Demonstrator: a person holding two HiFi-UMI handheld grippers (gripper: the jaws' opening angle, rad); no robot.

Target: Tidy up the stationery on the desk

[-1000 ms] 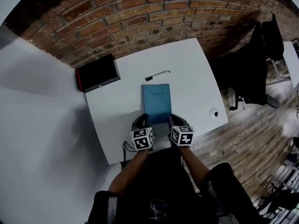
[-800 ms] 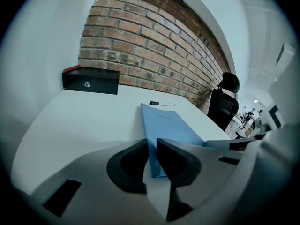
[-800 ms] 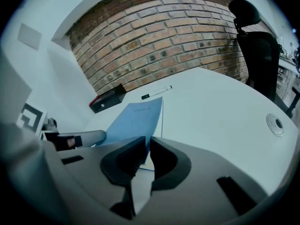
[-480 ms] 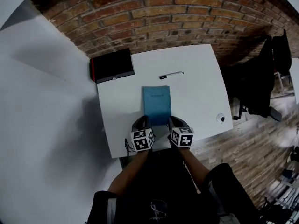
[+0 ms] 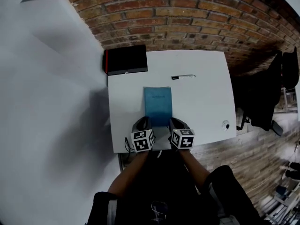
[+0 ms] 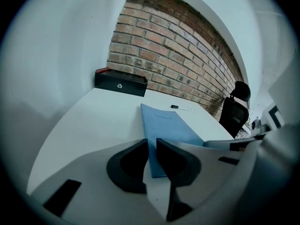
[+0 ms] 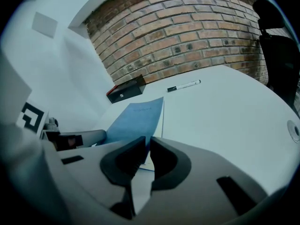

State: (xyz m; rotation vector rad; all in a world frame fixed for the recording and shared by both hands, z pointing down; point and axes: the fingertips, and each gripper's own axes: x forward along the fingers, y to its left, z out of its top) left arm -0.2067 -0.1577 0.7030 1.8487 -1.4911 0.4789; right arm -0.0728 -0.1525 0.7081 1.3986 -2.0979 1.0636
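Note:
A blue notebook (image 5: 158, 106) lies flat in the middle of the white desk (image 5: 206, 102). Beyond it lies a white pen with a black cap (image 5: 183, 77). My left gripper (image 5: 142, 124) sits at the notebook's near left corner and my right gripper (image 5: 176, 123) at its near right corner. The jaws of both stand nearly together, shut, with nothing held. In the left gripper view the notebook (image 6: 168, 125) runs away from the left gripper (image 6: 152, 142), with the pen (image 6: 180, 108) far behind. The right gripper view shows the notebook (image 7: 138, 116), the pen (image 7: 184, 86) and the right gripper (image 7: 147, 142).
A black box with a red edge (image 5: 125, 60) stands at the desk's far left corner against the brick wall (image 5: 187, 13). A small round object (image 5: 226, 124) sits near the right front corner. A black office chair (image 5: 267, 88) stands right of the desk. A white wall runs along the left.
The head view has swung, so the desk now sits further right and squarer in the picture. Both grippers, the notebook and the pen have stayed where they were.

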